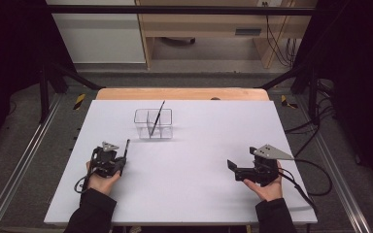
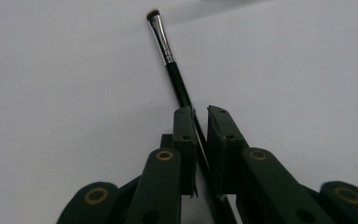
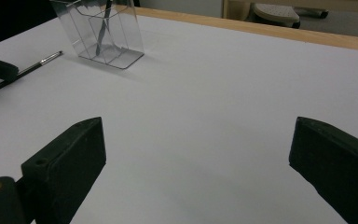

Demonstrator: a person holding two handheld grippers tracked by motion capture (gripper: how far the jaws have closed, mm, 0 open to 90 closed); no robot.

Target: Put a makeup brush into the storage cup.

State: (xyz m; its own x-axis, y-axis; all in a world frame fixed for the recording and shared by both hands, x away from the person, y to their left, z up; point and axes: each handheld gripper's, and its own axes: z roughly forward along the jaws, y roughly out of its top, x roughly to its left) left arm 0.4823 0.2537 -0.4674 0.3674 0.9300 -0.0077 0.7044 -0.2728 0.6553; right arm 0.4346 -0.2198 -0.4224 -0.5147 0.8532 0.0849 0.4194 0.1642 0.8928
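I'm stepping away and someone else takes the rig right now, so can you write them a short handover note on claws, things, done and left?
Left claw: shut on the makeup brush, gripping its black handle; bristle end points away from the claw, over the white table.
Right claw: open, holding nothing, resting at the table's right side.
Clear organizer: toward the back of the table, left of centre, with another thin brush leaning inside it.
Done: one brush is in the organizer; the second is gripped.
Left, probably: carry the gripped brush to the organizer, drop it in, and release.
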